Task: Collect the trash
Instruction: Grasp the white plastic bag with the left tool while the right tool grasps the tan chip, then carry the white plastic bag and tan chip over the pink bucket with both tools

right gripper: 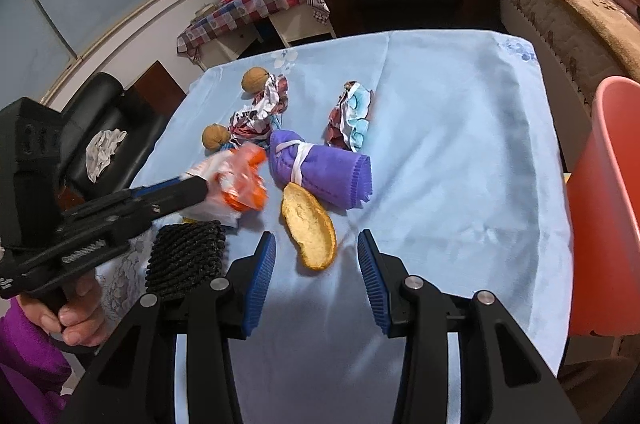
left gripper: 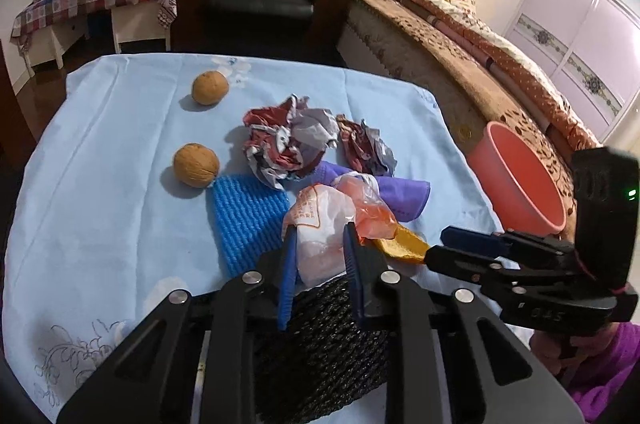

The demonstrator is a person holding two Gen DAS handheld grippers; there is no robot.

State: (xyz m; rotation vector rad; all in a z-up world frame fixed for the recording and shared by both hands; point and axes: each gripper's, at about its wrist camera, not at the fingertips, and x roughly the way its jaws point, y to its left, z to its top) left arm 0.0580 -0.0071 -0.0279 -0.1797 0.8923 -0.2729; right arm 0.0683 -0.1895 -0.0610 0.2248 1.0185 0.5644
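From the left wrist camera, the left claw point(left gripper: 318, 236) has its blue ribbed pads pressed on either side of a crinkly plastic bag point(left gripper: 324, 224), white and clear with orange print. The bag sits right between the pads, bunched and pinched. Under the claw lies a black knitted pad point(left gripper: 320, 344), coarse and rope-like. Just left of the bag is a blue foam net point(left gripper: 248, 224) with ridged rows. Beyond it lie two round brown walnuts point(left gripper: 196, 165), two wads of crumpled paper point(left gripper: 288, 140) and a soft purple roll point(left gripper: 400, 192). Everything rests on a pale blue tablecloth point(left gripper: 120, 152). A smooth pink bin point(left gripper: 520, 180) stands off the table's right edge, near the right claw point(left gripper: 448, 244).

From the right wrist camera, the right claw point(right gripper: 316, 256) stands wide and empty. An orange peel point(right gripper: 310, 224), curved with a pale pithy inside, lies on the cloth just ahead, between the two pads but touching neither. The purple roll, tied with white string, lies just beyond the peel. At left, a hand point(right gripper: 76, 316) in a purple sleeve holds the other claw, which grips the bag.
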